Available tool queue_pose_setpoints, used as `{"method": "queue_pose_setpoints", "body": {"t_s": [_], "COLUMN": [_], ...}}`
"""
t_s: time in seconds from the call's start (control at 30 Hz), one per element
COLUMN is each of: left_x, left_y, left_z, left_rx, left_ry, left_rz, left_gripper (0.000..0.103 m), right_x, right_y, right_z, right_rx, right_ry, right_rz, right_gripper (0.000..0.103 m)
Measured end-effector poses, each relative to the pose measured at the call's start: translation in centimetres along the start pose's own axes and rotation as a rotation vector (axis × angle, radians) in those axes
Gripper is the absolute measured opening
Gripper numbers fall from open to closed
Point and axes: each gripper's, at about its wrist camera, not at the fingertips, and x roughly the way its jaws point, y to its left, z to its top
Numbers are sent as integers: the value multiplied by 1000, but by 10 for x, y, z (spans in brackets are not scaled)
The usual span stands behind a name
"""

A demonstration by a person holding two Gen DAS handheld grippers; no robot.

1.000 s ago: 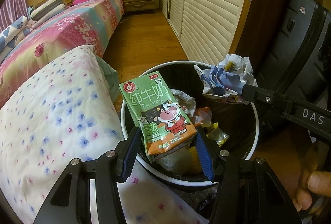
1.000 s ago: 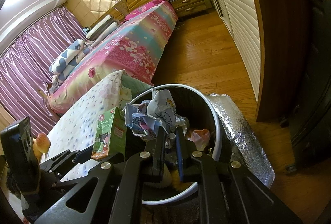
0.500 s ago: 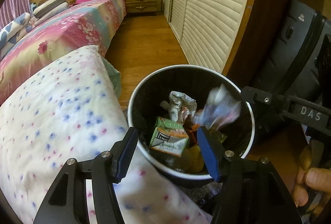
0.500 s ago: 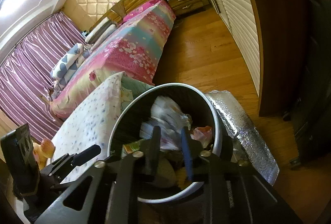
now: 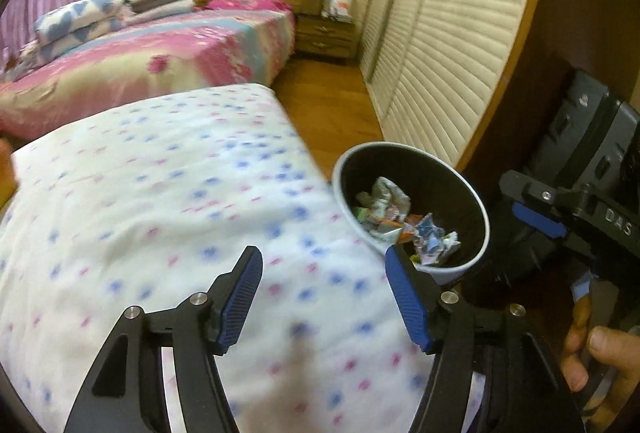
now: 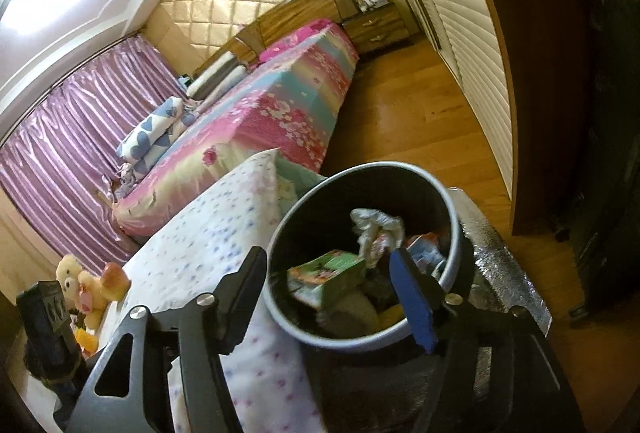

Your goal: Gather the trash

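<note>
A black trash bin with a white rim point(image 5: 478, 209) point(image 6: 280, 233) stands on the floor beside the bed. In it lie a green milk carton point(image 6: 328, 275), a crumpled blue-and-white paper wad point(image 5: 434, 237) and other wrappers point(image 6: 376, 229). My left gripper point(image 5: 324, 293) is open and empty, above the spotted white quilt point(image 5: 160, 201), left of the bin. My right gripper point(image 6: 332, 293) is open and empty, just above the bin's near rim. It also shows at the right of the left wrist view point(image 5: 540, 221).
A bed with a pink floral cover point(image 6: 280, 101) runs to a wooden headboard. A nightstand point(image 6: 378, 29) stands at the far wall. Louvred wardrobe doors point(image 5: 440, 81) line the right side. A dark suitcase point(image 5: 592, 137) stands right of the bin. Plush toys point(image 6: 88, 281) sit at left.
Both grippers opened and dropped the milk carton and the paper wad into the bin. Both have since pulled back and up; the left one swung left over the quilt.
</note>
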Motion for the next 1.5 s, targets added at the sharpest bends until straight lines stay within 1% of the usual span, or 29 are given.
{"method": "queue_pose_setpoints", "body": {"t_s": [0.1,0.2,0.27,0.37,0.47,0.5,0.53,0.57,0.6,0.67,0.73,0.9,1.0,1.23,1.5], "left_x": [-19,-43,-58,-80,-103,-111,-119,-123,-129,-136,-141,-144,-144,-139,-139], "left_y": [11,23,27,33,35,35,34,34,34,35,35,28,24,21,23], "left_z": [-16,-30,-40,-48,-59,-65,-70,-76,-82,-94,-103,-115,-119,-114,-112], "left_rx": [-36,-73,-87,-100,-98,-96,-97,-100,-105,-113,-113,-77,-67,-56,-48], "left_ry": [-35,-83,-116,-160,-229,-253,-275,-297,-325,-360,-378,-398,-401,-383,-383], "left_rz": [27,59,77,97,132,147,165,186,207,229,253,329,355,381,384], "left_gripper": [66,66,67,68,68,73,77,87,92,93,93,93,94,94,94], "right_x": [-8,-15,-21,-28,-38,-41,-45,-48,-50,-52,-50,-43,-41,-37,-37], "right_y": [17,32,45,63,79,84,88,92,95,99,101,101,101,105,107], "right_z": [-14,-28,-36,-44,-46,-47,-50,-52,-56,-64,-70,-80,-84,-89,-91], "right_rx": [-43,-87,-133,-211,-280,-297,-314,-328,-338,-369,-383,-386,-396,-416,-419], "right_ry": [-29,-56,-76,-107,-145,-159,-178,-200,-217,-249,-261,-266,-256,-235,-229], "right_rz": [7,8,2,-13,-9,-6,-4,-4,-8,-19,-28,-34,-30,-18,-13], "right_gripper": [75,75,76,80,81,85,92,95,100,100,100,100,100,100,100]}}
